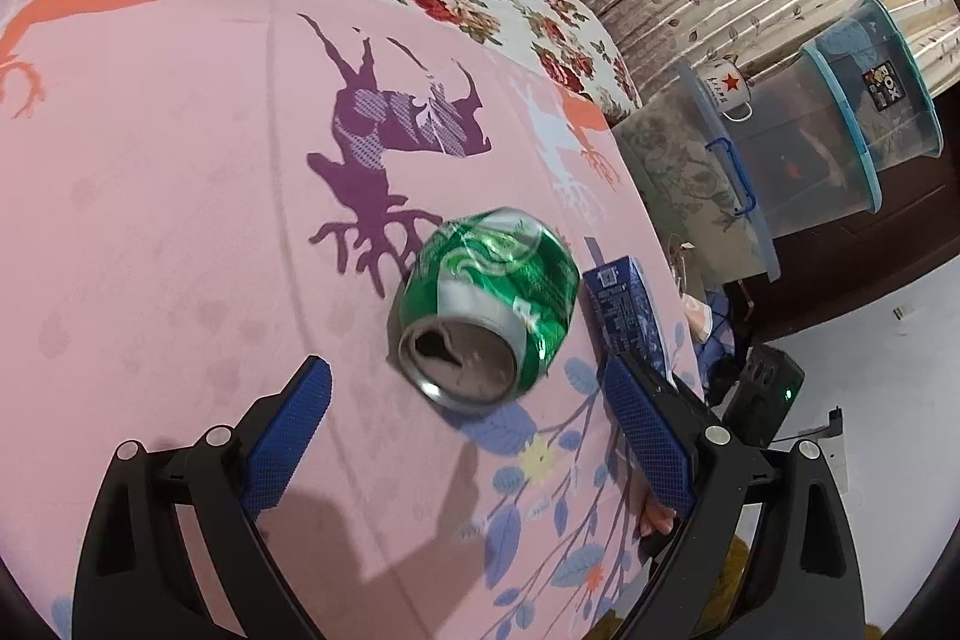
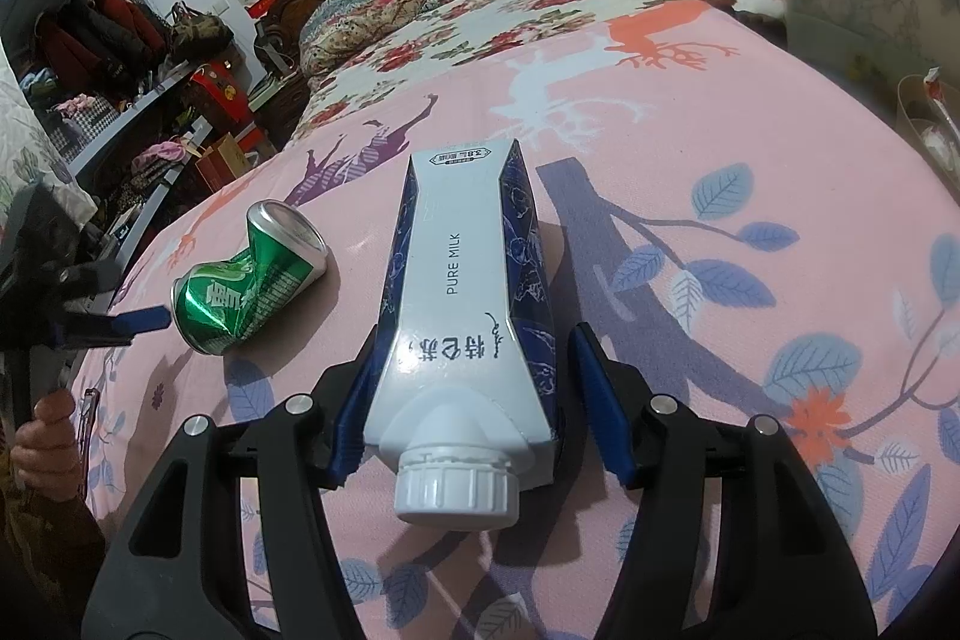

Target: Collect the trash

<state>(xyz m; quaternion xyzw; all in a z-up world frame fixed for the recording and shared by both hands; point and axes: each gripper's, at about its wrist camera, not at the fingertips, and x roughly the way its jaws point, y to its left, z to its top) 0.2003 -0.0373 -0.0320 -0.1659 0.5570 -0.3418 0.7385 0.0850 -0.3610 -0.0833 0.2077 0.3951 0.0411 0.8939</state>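
The open left hand-held gripper [image 1: 468, 400] could roll the dented can [image 1: 489, 307] on the soft bed [image 1: 180, 220]. The right hand-held gripper [image 2: 474, 400] straddles the milk carton [image 2: 462, 316], half open and gripping nothing; closing off-centre might skew it.

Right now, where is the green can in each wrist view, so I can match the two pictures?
Left wrist: the can lies centre frame, just ahead of the open jaws, its opened end facing the camera.
Right wrist: the can lies left of centre, beside the milk carton.
Shared landmark: the purple deer print on the pink sheet.
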